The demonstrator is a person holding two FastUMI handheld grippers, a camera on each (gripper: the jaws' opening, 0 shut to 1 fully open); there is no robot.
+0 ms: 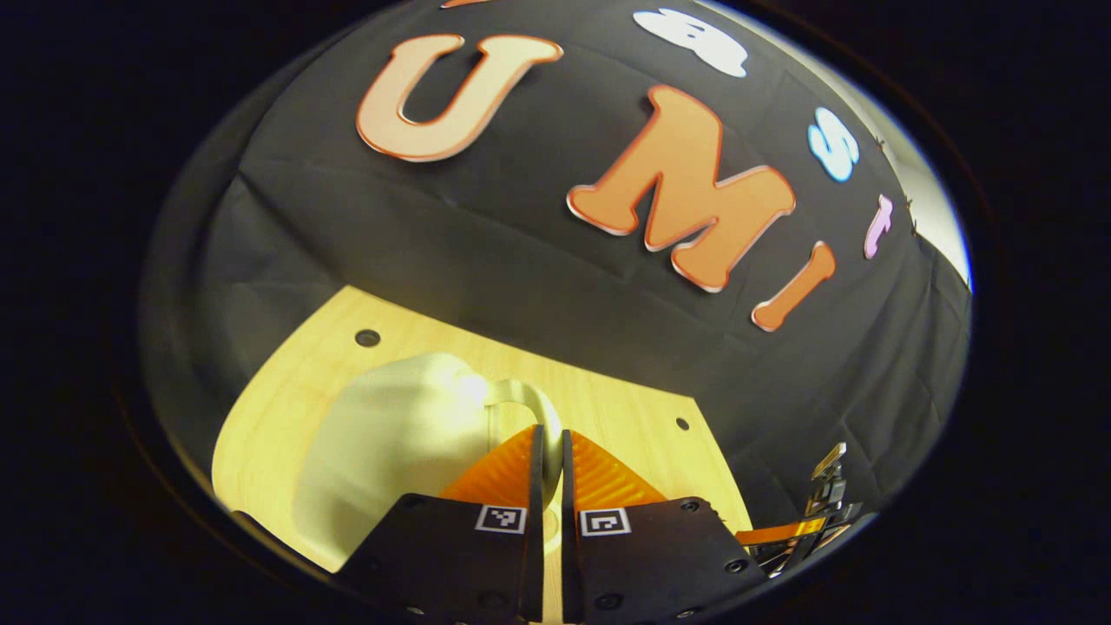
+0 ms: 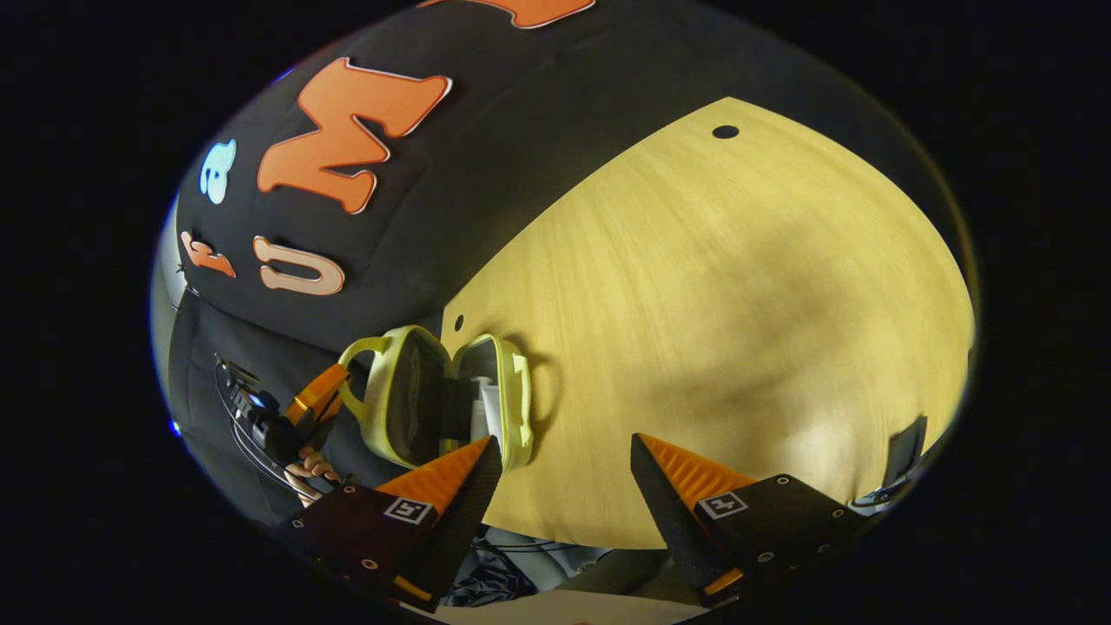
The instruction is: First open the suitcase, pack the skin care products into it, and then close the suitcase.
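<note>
A small pale yellow suitcase [image 2: 512, 391] stands partly open on the wooden table [image 2: 738, 286], its two halves forming a V. A white skin care bottle [image 2: 488, 408] lies inside the half nearer the table. My left gripper [image 1: 548, 451] is shut on the handle [image 1: 521, 398] of the lid half [image 1: 399, 443]. In the right gripper view that gripper [image 2: 317, 395] sits at the lid's handle [image 2: 356, 365], with a hand behind it. My right gripper [image 2: 564, 447] is open just in front of the suitcase, with nothing between its fingers.
The table [image 1: 608, 408] has small round holes near its edges, and black cloth walls stand right behind it. A dark object [image 2: 903, 451] sits at the table's right edge. My right gripper [image 1: 816, 512] shows low at the right of the left gripper view.
</note>
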